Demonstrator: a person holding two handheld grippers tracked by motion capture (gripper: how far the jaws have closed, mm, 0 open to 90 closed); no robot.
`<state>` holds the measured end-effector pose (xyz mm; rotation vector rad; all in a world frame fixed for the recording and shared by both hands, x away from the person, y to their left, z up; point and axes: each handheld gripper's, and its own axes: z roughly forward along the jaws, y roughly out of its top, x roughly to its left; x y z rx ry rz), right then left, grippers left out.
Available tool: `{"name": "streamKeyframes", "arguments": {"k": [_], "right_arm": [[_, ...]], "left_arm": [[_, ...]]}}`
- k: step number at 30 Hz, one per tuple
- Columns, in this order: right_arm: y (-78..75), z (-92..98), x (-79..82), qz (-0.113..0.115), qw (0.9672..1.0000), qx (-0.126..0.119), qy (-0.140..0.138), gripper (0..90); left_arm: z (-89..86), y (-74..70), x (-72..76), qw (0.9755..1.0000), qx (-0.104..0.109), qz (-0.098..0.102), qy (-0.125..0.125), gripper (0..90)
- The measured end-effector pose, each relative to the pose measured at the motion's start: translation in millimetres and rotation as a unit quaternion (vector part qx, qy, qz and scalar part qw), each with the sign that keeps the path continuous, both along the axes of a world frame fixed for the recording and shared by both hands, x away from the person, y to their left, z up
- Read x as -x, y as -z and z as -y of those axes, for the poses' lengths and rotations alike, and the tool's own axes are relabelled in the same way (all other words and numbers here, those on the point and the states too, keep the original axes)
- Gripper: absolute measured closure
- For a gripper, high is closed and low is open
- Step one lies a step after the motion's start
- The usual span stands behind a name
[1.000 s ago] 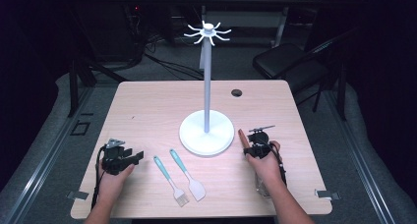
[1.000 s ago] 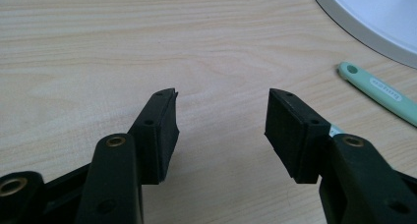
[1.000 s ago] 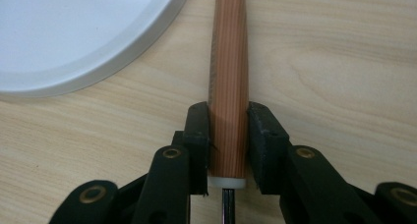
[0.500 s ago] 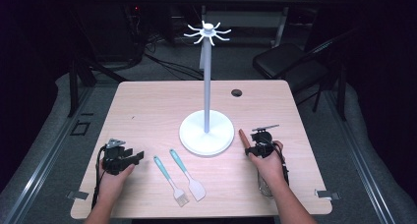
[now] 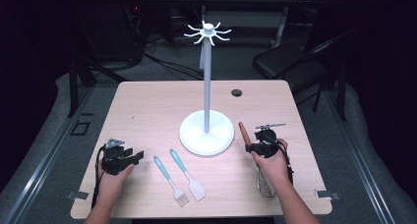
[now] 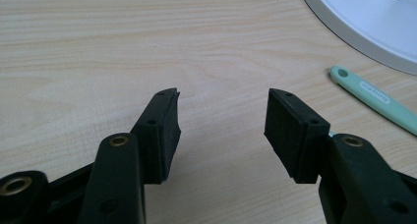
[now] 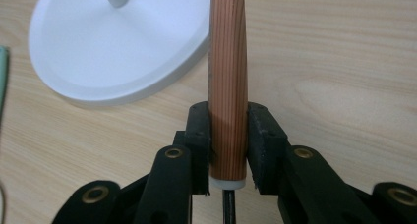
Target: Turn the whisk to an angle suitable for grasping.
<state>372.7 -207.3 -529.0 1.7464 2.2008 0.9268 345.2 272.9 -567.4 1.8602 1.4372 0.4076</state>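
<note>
Fingers of the right gripper (image 7: pixel 227 135) clench a whisk's (image 5: pixel 266 184) reddish, straight-grained wooden handle (image 7: pixel 227 71)

A dark room with one bright tabletop

The light wooden tabletop (image 5: pixel 147 111) stands on a grey floor (image 5: pixel 49 135). Behind it, a black chair (image 5: pixel 285 62) sits at the right, and black cables (image 5: pixel 167 64) lie on the floor. Everything farther back is very dark.

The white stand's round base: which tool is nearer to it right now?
Right. The right tool, shut on the wooden whisk handle, sits just off the white stand's base. The left tool rests farther away, beyond the two teal utensils.
</note>
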Motion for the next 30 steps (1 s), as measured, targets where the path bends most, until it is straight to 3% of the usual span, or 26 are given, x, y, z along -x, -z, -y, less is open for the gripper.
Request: {"name": "streamKeyframes", "arguments": {"k": [4,15,18,20,24,30], "right_arm": [[-9.2,2.5,3.9,0.014,0.9998,-0.014,-0.007,73.1],[-20.9,4.6,17.1,0.055,0.9980,-0.016,-0.027,73.1],[-26.7,5.7,26.3,0.093,0.9948,-0.020,-0.036,73.1],[-29.0,6.6,28.9,0.098,0.9941,-0.019,-0.041,73.1],[-31.2,7.3,36.6,0.136,0.9889,-0.039,-0.045,73.1],[-30.4,10.2,45.0,0.170,0.9831,-0.050,-0.046,73.1]], "left_arm": [[0.9,-0.4,0.1,1.0000,0.000,0.000,0.002,46.8],[0.5,-2.4,1.4,1.0000,0.003,0.005,0.003,46.9],[1.2,-2.9,1.4,1.0000,-0.001,0.005,0.007,46.9],[1.4,-3.2,1.4,1.0000,-0.002,0.002,0.008,46.9],[2.4,-2.1,1.1,0.9999,0.000,0.008,0.006,47.1],[2.2,-3.4,2.1,0.9999,0.002,0.012,0.011,47.4]]}}
